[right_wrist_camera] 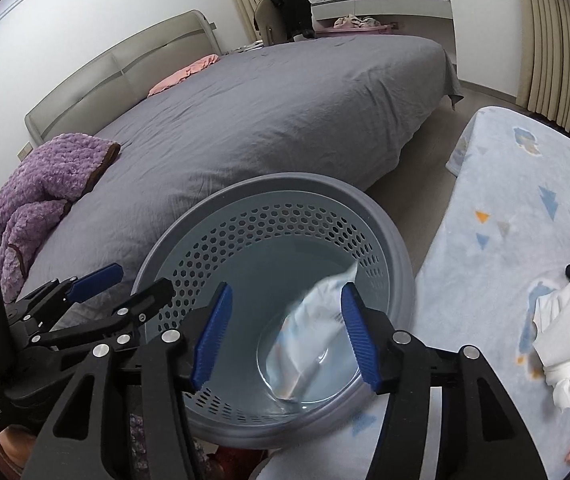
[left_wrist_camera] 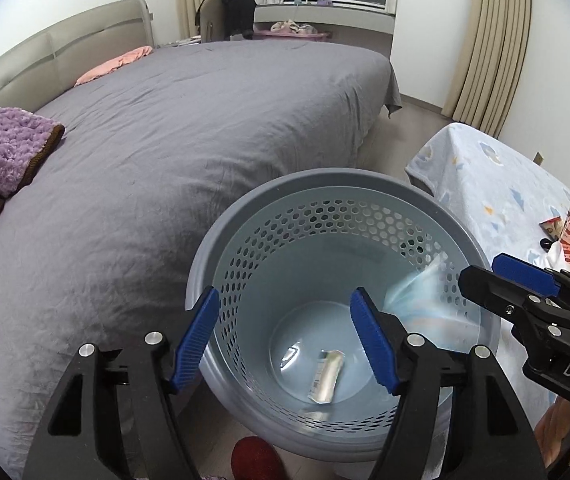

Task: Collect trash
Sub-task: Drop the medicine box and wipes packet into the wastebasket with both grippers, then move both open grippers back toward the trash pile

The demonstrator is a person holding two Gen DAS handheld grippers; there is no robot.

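While both the left gripper (left_wrist_camera: 285, 340) and right gripper (right_wrist_camera: 285, 334) gape empty over the bin (left_wrist_camera: 245, 208), the blurred wrapper (right_wrist_camera: 309, 336) mid-frame looks light, limp, best pinched at an edge.

blurred wrapper (right_wrist_camera: 309, 336) over basket (right_wrist_camera: 401, 256)

Both tongs, the left tongs (left_wrist_camera: 285, 340) and the right tongs (right_wrist_camera: 285, 336), were black plastic frames with silver round screws and blue ribbed pads (left_wrist_camera: 373, 340); one body carried white letters "DAS".
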